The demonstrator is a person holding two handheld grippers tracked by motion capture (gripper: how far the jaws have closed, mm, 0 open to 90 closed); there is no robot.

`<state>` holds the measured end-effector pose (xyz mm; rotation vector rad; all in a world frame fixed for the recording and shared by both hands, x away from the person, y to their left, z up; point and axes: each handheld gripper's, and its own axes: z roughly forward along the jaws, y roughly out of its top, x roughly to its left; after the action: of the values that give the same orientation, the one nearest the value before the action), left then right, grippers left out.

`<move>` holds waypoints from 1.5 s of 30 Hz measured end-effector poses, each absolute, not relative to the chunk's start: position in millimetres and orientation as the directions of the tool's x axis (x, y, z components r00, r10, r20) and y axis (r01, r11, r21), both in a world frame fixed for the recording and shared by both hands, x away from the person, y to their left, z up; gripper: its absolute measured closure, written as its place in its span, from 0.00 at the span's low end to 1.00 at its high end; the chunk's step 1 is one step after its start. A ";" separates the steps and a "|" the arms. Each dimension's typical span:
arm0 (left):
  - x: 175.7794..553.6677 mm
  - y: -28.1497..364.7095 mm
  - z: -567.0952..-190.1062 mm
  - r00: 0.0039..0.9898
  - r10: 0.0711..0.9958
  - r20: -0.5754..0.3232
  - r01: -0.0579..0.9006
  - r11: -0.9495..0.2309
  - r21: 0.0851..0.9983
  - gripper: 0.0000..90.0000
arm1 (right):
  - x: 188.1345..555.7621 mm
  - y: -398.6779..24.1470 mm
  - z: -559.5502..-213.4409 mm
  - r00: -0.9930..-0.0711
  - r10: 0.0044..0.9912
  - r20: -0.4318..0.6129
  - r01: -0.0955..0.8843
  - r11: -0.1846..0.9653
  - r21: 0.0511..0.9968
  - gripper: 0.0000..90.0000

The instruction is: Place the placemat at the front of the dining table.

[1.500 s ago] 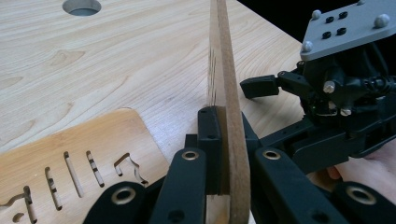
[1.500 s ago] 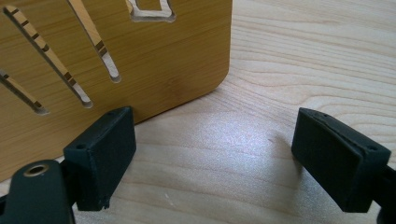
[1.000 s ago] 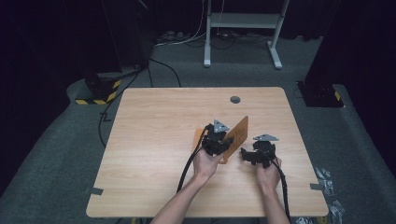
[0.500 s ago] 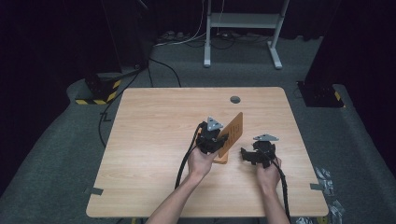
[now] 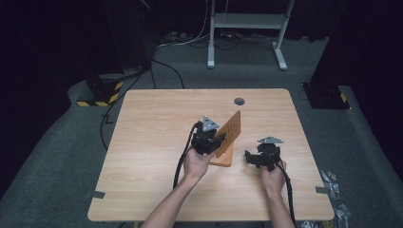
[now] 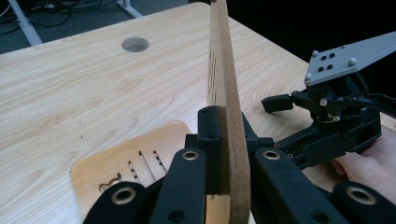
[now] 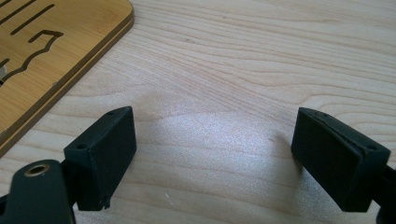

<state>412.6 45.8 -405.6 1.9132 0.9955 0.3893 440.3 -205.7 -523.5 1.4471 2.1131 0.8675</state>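
Observation:
A thin slotted wooden panel (image 5: 230, 131) (image 6: 223, 79) stands on edge, lifted off the table, with my left gripper (image 5: 217, 141) (image 6: 225, 140) shut on its lower edge. Under it a second wooden panel (image 5: 224, 160) (image 6: 140, 161) (image 7: 42, 51) with cut slots lies flat on the table (image 5: 152, 142). My right gripper (image 5: 249, 158) (image 7: 215, 149) rests low over the bare tabletop just right of the flat panel, jaws open with nothing between them. It also appears in the left gripper view as the right gripper (image 6: 327, 126), beyond the upright panel.
A round cable hole (image 5: 239, 101) (image 6: 135, 44) sits near the table's far edge. Cables trail from both grippers toward the near edge. A white stand (image 5: 244, 28) and a black-and-yellow striped block (image 5: 102, 92) are on the floor beyond the table.
My left gripper has carried the upright panel a little to the left and upward. The right gripper has stayed where it was.

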 end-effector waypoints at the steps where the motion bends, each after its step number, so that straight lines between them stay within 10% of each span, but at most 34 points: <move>1: 412.6 47.4 -404.8 0.628 0.770 -0.118 0.477 -0.260 0.839 0.96 | 440.3 -205.7 -523.5 -0.360 0.933 -0.004 0.661 0.258 0.705 0.15; 45: 407.6 123.1 -366.9 0.546 0.827 -0.134 0.454 -0.158 0.877 0.96 | 440.7 -204.8 -523.5 -0.371 0.929 -0.007 0.657 0.268 0.705 0.15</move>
<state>407.6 123.1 -366.9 1.7941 1.0608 0.4719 440.7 -204.8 -523.5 1.4340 2.1228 0.8690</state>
